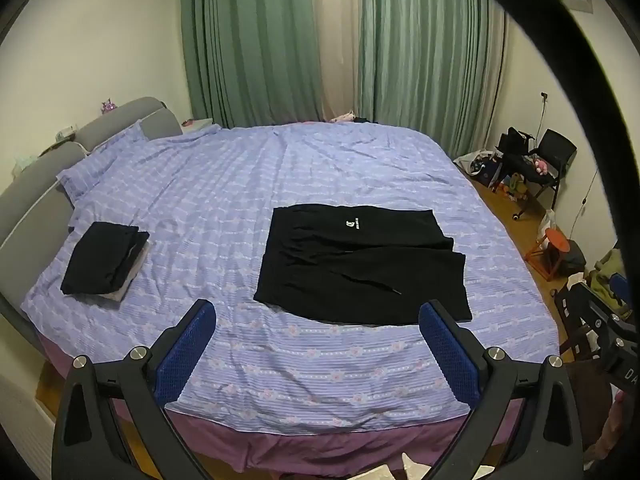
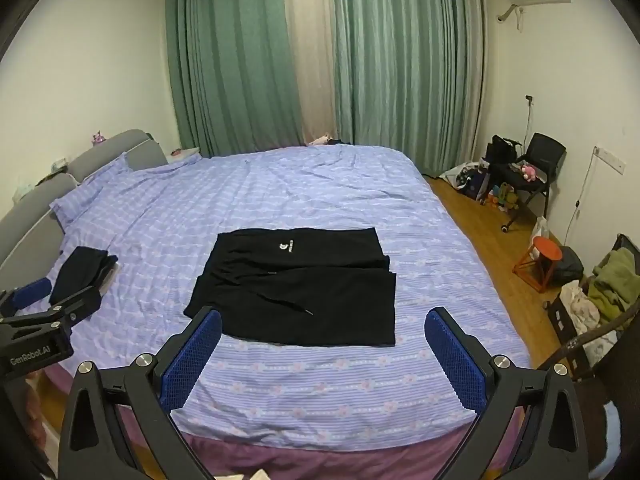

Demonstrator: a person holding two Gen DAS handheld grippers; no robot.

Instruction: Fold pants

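Black pants (image 1: 360,268) with a small white logo lie flat and partly folded on the lilac striped bed sheet (image 1: 240,184); they also show in the right wrist view (image 2: 296,288). My left gripper (image 1: 318,312) is open and empty, held above the bed's near edge, short of the pants. My right gripper (image 2: 324,320) is open and empty, also just short of the pants' near edge. The left gripper shows at the left edge of the right wrist view (image 2: 40,300).
A stack of folded dark clothes (image 1: 106,258) sits on the bed's left side near the grey headboard (image 1: 36,196). Green curtains (image 2: 240,60) hang behind. On the right are a wooden floor, an orange stool (image 2: 538,258), a black chair (image 2: 536,168) and bags.
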